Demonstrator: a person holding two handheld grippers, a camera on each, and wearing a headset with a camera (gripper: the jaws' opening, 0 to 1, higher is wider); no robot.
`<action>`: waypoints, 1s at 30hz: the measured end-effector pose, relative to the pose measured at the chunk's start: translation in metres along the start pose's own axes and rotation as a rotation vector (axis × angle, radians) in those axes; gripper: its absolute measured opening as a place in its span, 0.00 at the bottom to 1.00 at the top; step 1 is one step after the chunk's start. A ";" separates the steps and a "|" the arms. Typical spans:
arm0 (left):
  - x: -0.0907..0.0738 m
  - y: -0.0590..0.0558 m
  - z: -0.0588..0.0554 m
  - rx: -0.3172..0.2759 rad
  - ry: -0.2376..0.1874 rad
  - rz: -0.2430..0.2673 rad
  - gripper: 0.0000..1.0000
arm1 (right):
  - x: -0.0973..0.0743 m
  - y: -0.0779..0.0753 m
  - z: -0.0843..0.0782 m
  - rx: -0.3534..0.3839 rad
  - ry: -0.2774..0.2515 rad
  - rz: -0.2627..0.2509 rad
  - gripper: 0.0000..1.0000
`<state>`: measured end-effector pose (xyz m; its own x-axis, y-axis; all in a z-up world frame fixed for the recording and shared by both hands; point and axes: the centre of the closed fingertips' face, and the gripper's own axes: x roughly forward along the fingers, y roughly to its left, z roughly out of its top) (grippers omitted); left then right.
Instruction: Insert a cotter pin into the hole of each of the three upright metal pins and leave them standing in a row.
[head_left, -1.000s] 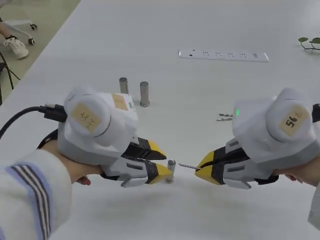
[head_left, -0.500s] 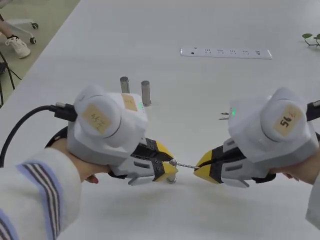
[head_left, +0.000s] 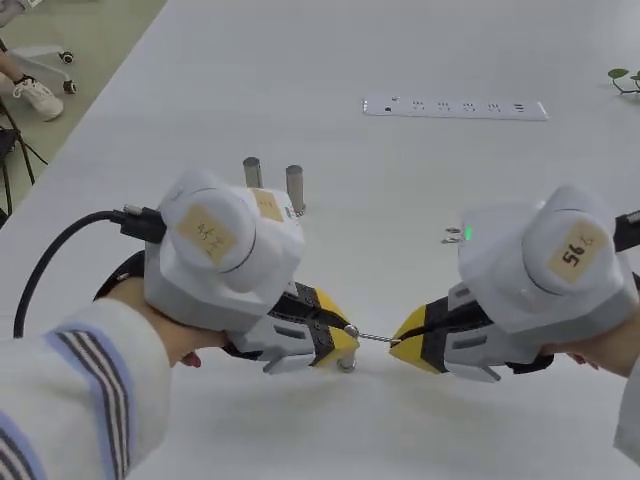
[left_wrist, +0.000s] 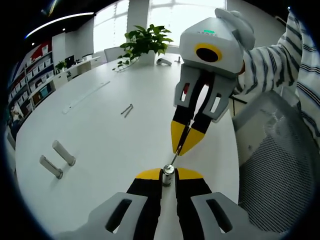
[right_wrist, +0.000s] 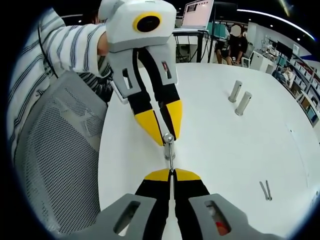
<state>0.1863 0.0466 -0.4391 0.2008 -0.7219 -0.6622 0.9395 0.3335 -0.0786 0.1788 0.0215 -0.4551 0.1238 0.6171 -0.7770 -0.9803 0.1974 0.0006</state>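
left gripper (head_left: 342, 345) closed on upright metal pin (left_wrist: 168, 176), steadying it on desk (head_left: 400, 60) | right gripper (head_left: 402, 342) pinching cotter pin (head_left: 372, 336) level, tip at the pin's hole for threading | two other pins (head_left: 295, 188) standing behind, unpinned | spare cotter pins (head_left: 452, 236) lying to the right

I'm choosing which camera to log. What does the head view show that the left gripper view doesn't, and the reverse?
Head view adds a black cable and a shoe on the floor. Left gripper view adds windows and a mesh chair. Both show the right gripper holding a cotter pin at the metal pin gripped by the left gripper.
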 end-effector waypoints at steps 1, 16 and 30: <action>0.000 0.000 0.000 0.004 0.003 0.001 0.06 | 0.001 0.000 0.001 0.003 -0.002 0.001 0.00; 0.003 0.000 0.001 -0.004 0.008 0.014 0.05 | 0.009 -0.001 0.014 -0.006 -0.036 -0.002 0.00; 0.003 0.000 0.001 0.013 0.019 0.021 0.05 | 0.014 0.001 0.021 -0.128 -0.020 0.002 0.00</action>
<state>0.1868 0.0440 -0.4402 0.2155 -0.7033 -0.6774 0.9388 0.3402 -0.0546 0.1824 0.0463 -0.4527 0.1236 0.6331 -0.7641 -0.9920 0.0980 -0.0793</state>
